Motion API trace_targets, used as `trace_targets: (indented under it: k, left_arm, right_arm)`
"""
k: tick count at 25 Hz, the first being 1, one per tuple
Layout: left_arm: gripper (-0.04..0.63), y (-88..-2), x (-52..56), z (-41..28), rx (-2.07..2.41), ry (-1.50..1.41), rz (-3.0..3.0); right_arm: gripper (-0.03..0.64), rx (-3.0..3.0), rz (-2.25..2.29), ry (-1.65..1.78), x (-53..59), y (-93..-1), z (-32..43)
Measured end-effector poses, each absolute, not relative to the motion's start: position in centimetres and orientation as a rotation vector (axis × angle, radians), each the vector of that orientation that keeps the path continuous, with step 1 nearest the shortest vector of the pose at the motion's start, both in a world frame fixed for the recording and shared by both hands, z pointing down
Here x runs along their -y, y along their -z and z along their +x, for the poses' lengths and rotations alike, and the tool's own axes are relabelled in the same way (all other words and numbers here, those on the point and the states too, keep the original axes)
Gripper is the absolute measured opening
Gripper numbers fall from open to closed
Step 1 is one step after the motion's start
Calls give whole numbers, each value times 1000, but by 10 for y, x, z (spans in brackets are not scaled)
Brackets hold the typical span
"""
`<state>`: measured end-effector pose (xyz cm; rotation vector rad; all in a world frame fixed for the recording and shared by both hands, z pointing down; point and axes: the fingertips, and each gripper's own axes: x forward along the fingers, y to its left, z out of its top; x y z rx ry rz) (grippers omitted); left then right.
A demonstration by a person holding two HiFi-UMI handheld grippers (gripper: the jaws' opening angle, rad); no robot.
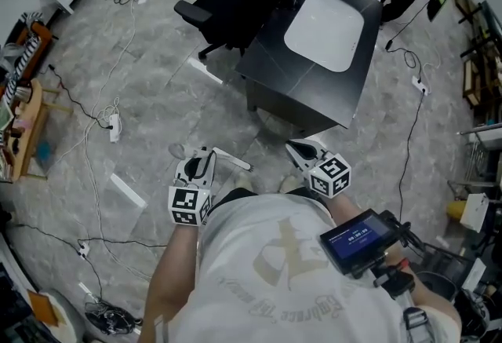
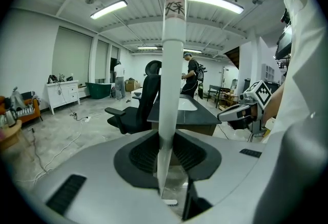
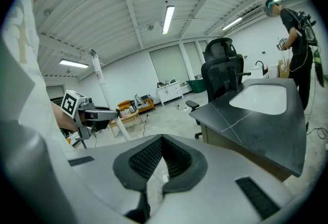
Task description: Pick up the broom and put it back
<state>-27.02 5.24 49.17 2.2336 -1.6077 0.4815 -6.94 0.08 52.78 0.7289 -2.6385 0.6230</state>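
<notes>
person seen from above, standing on a grey marbled floor, a gripper in each hand. left gripper is clenched on the broom: the white handle runs up btwn its two dark pads, which press it on both sides. a pale band w/ black marks sits near the top of the handle. in the right gripper view the handle leans a bit, and its lower end is hidden behind the gripper body. broom head not visible in any view. right gripper is closed, jaw tips together, nothing btwn them, held beside the left one. ahead: a dark desk w/ a white inset, and a black office chair next to it. a power strip w/ cables lies on the floor to the left.
</notes>
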Motion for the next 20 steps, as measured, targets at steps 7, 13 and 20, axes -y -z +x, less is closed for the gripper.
trace_targets:
  k: [7,13,20]
  left_arm:
    - [94,-502,-51,-276,1569,-487,2239]
    - [93,-520,-45,-278,1506,-502,2238]
    - [94,-538,-28,-280,1461,-514,2219]
  right_arm:
    - [17,2618,798,-639,-3,-529,-68]
    - [17,2584,887,-655,-6,-529,-59]
    - [17,2529,991,-672,0,-531,-43]
